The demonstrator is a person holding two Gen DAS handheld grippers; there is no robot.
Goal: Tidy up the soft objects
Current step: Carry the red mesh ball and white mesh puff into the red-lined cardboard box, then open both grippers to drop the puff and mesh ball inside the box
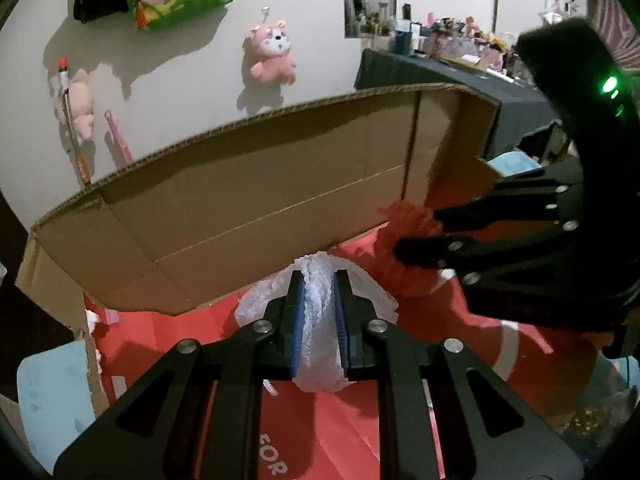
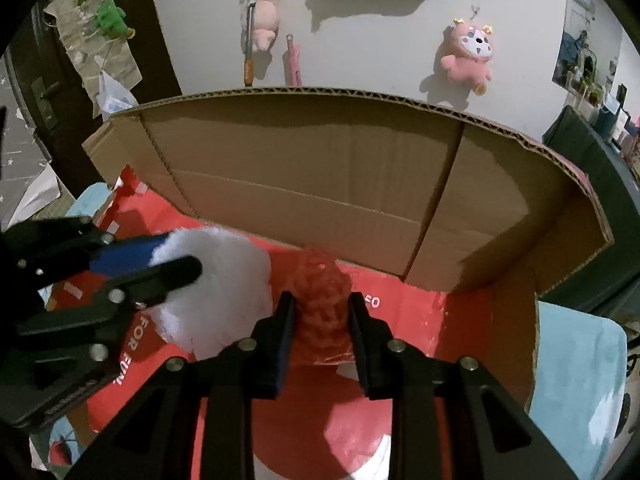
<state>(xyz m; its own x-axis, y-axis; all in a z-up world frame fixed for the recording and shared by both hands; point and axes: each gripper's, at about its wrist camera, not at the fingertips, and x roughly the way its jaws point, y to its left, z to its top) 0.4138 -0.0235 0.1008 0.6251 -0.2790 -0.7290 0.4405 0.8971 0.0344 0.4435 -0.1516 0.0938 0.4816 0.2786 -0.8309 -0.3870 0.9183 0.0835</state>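
My left gripper [image 1: 319, 280] is shut on a white lacy soft piece [image 1: 320, 320], held over the red floor of an open cardboard box [image 1: 240, 200]. It also shows in the right wrist view [image 2: 188, 270], on the fluffy white piece [image 2: 224, 280]. My right gripper [image 2: 322, 300] is shut on a red knitted soft piece [image 2: 322, 304], close to the right of the white one. In the left wrist view the right gripper [image 1: 416, 236] holds the red piece [image 1: 404, 224] near the box's back wall.
The box's back wall [image 2: 320, 184] and right flap [image 2: 520, 216] stand upright. Pink plush toys [image 1: 272, 56] [image 2: 468, 56] hang on the white wall. A dark cluttered table [image 1: 460, 76] stands to the right. Light blue cloth [image 2: 580, 360] lies outside the box.
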